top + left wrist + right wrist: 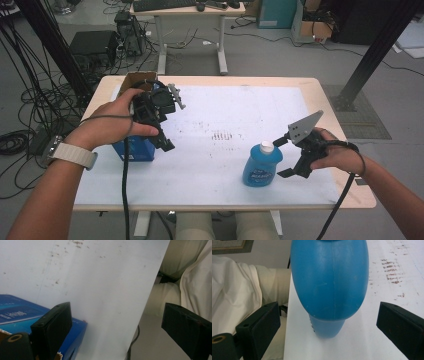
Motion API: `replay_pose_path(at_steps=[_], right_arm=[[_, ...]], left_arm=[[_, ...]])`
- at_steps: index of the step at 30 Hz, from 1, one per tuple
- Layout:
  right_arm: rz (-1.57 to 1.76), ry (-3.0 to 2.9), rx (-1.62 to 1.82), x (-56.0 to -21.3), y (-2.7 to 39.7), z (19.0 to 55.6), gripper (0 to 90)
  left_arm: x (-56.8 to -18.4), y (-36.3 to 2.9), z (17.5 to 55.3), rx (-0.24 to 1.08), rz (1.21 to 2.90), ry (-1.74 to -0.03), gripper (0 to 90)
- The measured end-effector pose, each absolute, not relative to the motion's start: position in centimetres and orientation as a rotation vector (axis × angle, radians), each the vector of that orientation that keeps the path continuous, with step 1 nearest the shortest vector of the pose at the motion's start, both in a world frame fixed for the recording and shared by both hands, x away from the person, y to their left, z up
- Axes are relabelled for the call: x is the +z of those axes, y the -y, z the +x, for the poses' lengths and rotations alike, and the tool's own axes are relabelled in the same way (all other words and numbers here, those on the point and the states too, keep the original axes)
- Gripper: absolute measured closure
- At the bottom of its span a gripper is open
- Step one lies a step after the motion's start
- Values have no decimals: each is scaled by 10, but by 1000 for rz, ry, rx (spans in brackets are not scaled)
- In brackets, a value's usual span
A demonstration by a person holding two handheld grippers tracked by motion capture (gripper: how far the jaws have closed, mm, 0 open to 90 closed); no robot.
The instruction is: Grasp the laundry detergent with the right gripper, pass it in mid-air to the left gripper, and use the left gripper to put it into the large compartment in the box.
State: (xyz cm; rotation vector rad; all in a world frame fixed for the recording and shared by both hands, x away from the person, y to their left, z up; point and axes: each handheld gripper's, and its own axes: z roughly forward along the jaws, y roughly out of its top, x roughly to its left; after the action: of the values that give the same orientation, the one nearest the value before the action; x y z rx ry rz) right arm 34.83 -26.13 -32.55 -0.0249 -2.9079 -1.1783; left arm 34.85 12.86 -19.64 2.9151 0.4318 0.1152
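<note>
On the left, I hold my left gripper (162,117) raised above the blue cardboard box (134,150) at the left edge of the white table (200,170); its 2 jaws stand apart with nothing between them, and in the left gripper view the box corner lies just under the near jaw.

Toward the right, near the front edge, stands the blue plastic bottle (262,165), upright, with a white cap (267,146) and a printed label on its face. My right gripper (285,157) is just beside it on the right, its 2 jaws spread wide; in the right gripper view the bottle's rounded body (332,282) sits between them, but neither pad touches it.

I judge the bottle light to moderate in weight, depending on how full it is, which I cannot tell. Its smooth, glossy plastic looks slippery, and the walls would likely give a little under a squeeze. The body bulges and curves, so a grip there could slide. I would close across the flatter middle, below the shoulder, squarely on both sides, firmly but without crushing.
</note>
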Motion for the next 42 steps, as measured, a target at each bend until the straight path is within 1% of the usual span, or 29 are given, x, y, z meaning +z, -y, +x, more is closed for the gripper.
replay_pose_path(at_steps=[42], right_arm=[[-23, 2912, -1184, -325, 261, 347, 44]], left_arm=[[-194, -129, 349, 123, 2909, -426, 100]])
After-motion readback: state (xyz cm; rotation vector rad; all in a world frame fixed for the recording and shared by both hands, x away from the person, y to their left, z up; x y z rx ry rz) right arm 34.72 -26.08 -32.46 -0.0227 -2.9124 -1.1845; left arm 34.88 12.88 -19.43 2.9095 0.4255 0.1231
